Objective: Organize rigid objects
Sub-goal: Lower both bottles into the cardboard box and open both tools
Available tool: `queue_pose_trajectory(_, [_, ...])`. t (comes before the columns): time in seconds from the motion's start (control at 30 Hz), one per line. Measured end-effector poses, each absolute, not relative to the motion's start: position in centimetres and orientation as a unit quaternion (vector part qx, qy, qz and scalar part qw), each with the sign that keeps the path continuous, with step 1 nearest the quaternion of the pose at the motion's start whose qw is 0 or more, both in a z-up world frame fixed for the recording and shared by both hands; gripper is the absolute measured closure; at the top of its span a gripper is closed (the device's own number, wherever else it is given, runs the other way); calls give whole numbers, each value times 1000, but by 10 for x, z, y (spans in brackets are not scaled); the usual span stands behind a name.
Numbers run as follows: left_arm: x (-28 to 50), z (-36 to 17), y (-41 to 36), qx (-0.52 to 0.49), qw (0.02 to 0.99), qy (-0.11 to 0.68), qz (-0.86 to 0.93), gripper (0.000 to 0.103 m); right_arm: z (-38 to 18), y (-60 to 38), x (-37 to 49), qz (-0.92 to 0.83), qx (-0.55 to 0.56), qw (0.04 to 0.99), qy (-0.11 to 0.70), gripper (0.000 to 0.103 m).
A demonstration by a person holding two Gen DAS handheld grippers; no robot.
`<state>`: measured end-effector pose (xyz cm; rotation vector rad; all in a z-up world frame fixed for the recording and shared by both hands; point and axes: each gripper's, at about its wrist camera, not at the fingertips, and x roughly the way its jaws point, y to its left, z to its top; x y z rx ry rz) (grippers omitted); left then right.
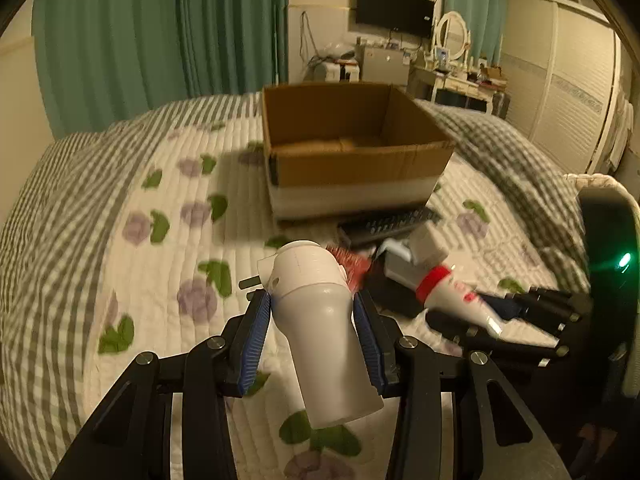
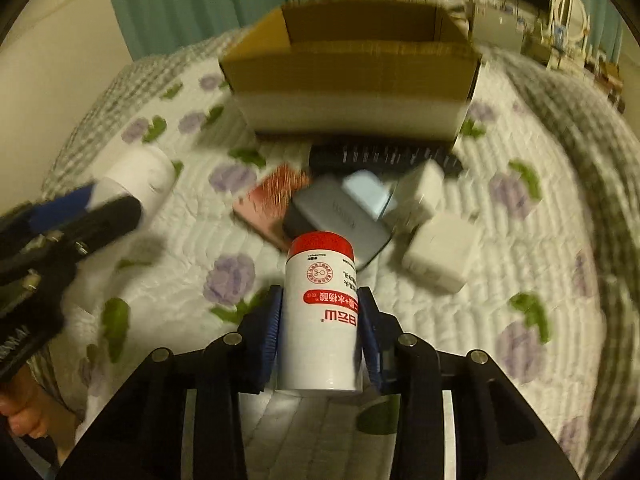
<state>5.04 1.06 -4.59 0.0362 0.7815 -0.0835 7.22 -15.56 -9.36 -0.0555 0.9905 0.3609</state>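
Observation:
My left gripper (image 1: pixel 312 300) is shut on a plain white bottle (image 1: pixel 320 320) and holds it above the bed. My right gripper (image 2: pixel 320 300) is shut on a white bottle with a red cap (image 2: pixel 320 312); it also shows in the left wrist view (image 1: pixel 452 292). An open cardboard box (image 1: pixel 352 152) stands on the quilt ahead, seen too in the right wrist view (image 2: pixel 352 64). In front of it lie a black remote (image 2: pixel 384 156), a pink box (image 2: pixel 272 200), a grey case (image 2: pixel 340 220) and white chargers (image 2: pixel 440 256).
The bed has a floral quilt (image 1: pixel 160 240) with a checked border. Green curtains (image 1: pixel 160 40) hang behind. A dressing table with a mirror (image 1: pixel 452 36) and a wardrobe (image 1: pixel 568 80) stand at the far right.

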Motion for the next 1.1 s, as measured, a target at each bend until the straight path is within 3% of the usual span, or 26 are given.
queue_pose_trajectory(0.33, [119, 45, -10, 29, 946, 314, -77, 59, 37, -164, 153, 168, -25, 927, 335, 67])
queue_pose_trajectory(0.47, [168, 64, -12, 37, 949, 306, -72, 59, 60, -166, 206, 159, -14, 932, 325, 67])
queue_pose_trajectory(0.63, [229, 43, -19, 51, 944, 320, -66, 59, 51, -163, 263, 167, -15, 929, 330, 67])
queue_pose_trajectory(0.83, [287, -11, -23, 41, 927, 370, -41, 59, 1, -167, 316, 172, -24, 919, 355, 67])
queue_pose_trajectory(1.03, [300, -30, -23, 42, 929, 366, -41, 56, -23, -184, 341, 181, -13, 920, 349, 66])
queue_pose_trajectory(1.07, [298, -29, -24, 43, 930, 363, -42, 50, -22, -186, 342, 182, -12, 921, 345, 59])
queue_pose_trajectory(1.1, [293, -27, -25, 46, 931, 360, -40, 34, -20, -190, 341, 180, -8, 923, 340, 52])
